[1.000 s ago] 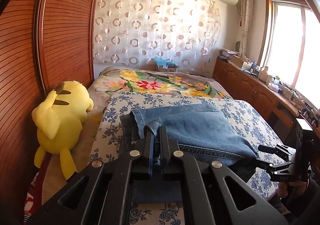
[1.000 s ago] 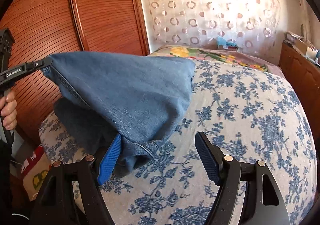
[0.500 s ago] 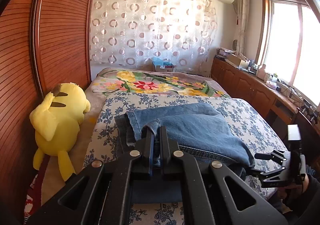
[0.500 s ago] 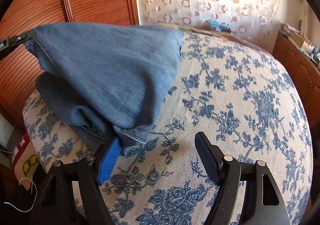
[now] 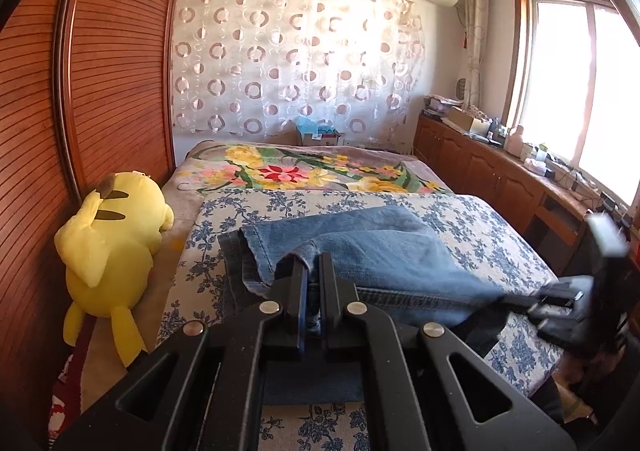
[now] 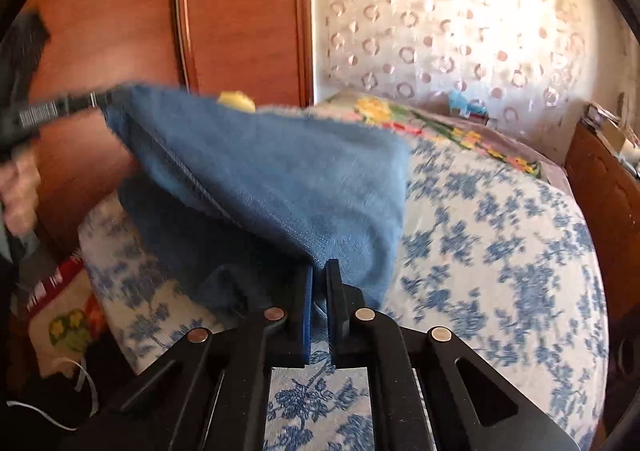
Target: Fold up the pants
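Pants point(image 6: 280, 179) hang pinched between left gripper point(image 5: 313, 263) and right gripper point(image 6: 319, 271).

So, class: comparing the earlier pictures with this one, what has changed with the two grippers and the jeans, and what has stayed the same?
The right gripper has just been closing and is now shut on the near corner of the jeans, which it only straddled before. The left gripper stays clamped on the other corner, and the jeans still lie on the floral bedspread.

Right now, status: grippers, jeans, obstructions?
Left gripper shut on jeans. Right gripper just closed on jeans edge. Nothing in the way.
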Demonstrator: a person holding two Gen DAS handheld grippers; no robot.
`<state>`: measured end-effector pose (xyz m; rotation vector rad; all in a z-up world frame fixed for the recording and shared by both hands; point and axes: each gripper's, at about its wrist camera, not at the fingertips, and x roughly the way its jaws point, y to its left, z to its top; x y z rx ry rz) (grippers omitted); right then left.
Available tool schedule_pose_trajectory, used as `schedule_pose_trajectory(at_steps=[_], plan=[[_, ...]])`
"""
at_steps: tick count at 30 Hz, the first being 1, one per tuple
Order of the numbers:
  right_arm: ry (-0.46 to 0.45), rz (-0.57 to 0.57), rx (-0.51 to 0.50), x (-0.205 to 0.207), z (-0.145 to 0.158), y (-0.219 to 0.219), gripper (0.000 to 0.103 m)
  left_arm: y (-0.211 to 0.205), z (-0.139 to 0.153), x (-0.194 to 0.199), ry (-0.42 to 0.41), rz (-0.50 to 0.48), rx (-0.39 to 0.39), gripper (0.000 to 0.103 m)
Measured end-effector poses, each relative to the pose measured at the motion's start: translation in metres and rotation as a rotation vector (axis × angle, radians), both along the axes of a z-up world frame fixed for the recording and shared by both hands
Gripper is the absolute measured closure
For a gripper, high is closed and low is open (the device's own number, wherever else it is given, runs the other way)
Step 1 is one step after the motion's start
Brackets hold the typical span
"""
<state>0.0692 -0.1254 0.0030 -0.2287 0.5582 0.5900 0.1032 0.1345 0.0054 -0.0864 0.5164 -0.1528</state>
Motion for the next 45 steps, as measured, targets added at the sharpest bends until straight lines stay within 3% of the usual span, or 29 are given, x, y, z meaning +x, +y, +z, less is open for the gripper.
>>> schedule_pose_trajectory(at_steps=[5, 11, 14, 16, 21, 22, 24, 30, 36, 39, 42, 45], plan=[[0.026, 0.02, 0.088, -0.01, 0.02, -0.024, 0.099, -0.002, -0.006, 0.0, 0.004, 0.005, 0.004, 0.098], [0.08, -0.007, 0.027, -0.013, -0.005, -0.027, 0.099, -0.004, -0.019, -0.001, 0.036, -0.025, -0.011, 0.098], [0.077, -0.042, -0.009, -0.012, -0.014, -0.021, 0.089, -0.008, -0.024, -0.002, 0.041, -0.031, -0.005, 0.098], [0.075, -0.064, -0.034, -0.009, -0.019, -0.017, 0.078, -0.007, -0.025, -0.003, 0.042, -0.026, -0.015, 0.098], [0.104, -0.047, -0.052, -0.003, -0.028, -0.006, 0.075, 0.0, -0.024, -0.006, 0.03, 0.0, -0.026, 0.098], [0.102, -0.042, -0.053, -0.003, -0.03, -0.003, 0.076, 0.001, -0.023, -0.007, 0.025, 0.009, -0.025, 0.098], [0.105, -0.001, -0.042, -0.008, -0.028, -0.003, 0.098, 0.006, -0.022, -0.009, 0.018, 0.02, -0.036, 0.098], [0.08, 0.03, -0.022, -0.022, -0.015, -0.008, 0.1, 0.014, -0.036, -0.008, 0.05, 0.045, -0.035, 0.098], [0.119, 0.056, -0.004, -0.027, -0.015, -0.014, 0.1, 0.018, -0.063, -0.006, 0.125, 0.043, -0.006, 0.098], [0.112, 0.027, 0.005, -0.027, -0.011, -0.021, 0.1, 0.02, -0.068, -0.008, 0.143, 0.042, -0.013, 0.098], [0.093, -0.023, 0.02, -0.025, -0.004, -0.029, 0.088, 0.023, -0.067, -0.011, 0.15, 0.04, -0.027, 0.09], [0.089, -0.065, 0.039, -0.016, -0.002, -0.033, 0.073, 0.026, -0.062, -0.015, 0.134, 0.052, -0.021, 0.072]])
